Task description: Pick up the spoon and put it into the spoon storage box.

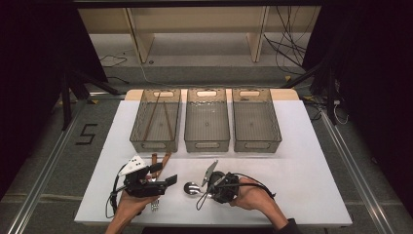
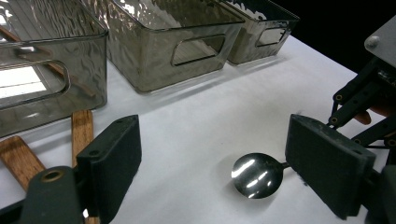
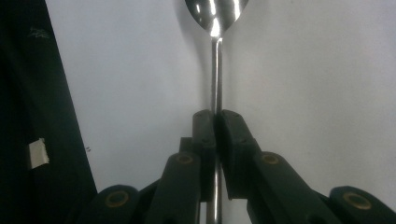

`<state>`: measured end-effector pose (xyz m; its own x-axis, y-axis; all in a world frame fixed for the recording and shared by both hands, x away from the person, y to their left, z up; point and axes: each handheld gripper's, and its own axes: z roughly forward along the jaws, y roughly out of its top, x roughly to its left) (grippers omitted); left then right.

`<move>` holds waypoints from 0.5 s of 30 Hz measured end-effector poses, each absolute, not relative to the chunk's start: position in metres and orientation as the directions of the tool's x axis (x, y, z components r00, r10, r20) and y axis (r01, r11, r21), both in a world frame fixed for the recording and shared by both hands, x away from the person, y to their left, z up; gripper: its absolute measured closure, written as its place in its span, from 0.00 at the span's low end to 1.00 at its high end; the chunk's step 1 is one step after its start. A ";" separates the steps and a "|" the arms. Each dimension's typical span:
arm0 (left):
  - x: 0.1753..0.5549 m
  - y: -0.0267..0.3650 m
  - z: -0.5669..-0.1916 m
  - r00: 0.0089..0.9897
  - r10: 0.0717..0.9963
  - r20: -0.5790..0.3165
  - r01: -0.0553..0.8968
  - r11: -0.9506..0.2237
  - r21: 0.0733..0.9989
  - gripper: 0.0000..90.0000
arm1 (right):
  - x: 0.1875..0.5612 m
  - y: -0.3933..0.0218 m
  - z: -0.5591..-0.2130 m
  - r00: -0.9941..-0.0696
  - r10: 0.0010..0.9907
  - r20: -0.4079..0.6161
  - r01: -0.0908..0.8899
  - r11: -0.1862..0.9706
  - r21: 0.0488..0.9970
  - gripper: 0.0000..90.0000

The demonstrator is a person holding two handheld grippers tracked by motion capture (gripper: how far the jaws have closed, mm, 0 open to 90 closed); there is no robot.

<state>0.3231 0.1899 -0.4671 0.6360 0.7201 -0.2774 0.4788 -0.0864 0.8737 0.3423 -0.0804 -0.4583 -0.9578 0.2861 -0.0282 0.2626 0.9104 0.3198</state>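
We are clamping the right claw (image 3: 215, 135) on the spoon (image 3: 215, 18) handle near the tabletop's (image 1: 302, 161) front edge, left claw (image 2: 212, 163) wide; next, lifting toward a bin (image 1: 207, 119).

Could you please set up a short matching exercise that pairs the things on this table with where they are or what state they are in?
Things:
1. spoon
2. left hand-held gripper
3. chopsticks
4. middle bin

Places or states:
A. lying in the left bin
B. jaws wide open
C. nothing in it
D. handle clamped in the right hand-held gripper

Pairs: 1-D, 2-B, 3-A, 4-C
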 end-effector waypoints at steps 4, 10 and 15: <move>0.323 0.190 -0.467 0.636 0.720 -0.276 0.478 -0.087 0.874 0.20 | 0.345 -0.082 -0.459 -0.956 0.293 -0.032 0.267 0.907 0.327 1.00; 0.323 0.190 -0.467 0.637 0.719 -0.280 0.480 -0.085 0.873 0.20 | 0.344 -0.081 -0.461 -0.955 0.295 -0.027 0.271 0.906 0.324 1.00; 0.323 0.190 -0.467 0.637 0.719 -0.278 0.477 -0.085 0.875 0.20 | 0.345 -0.082 -0.459 -0.953 0.300 -0.027 0.277 0.906 0.320 1.00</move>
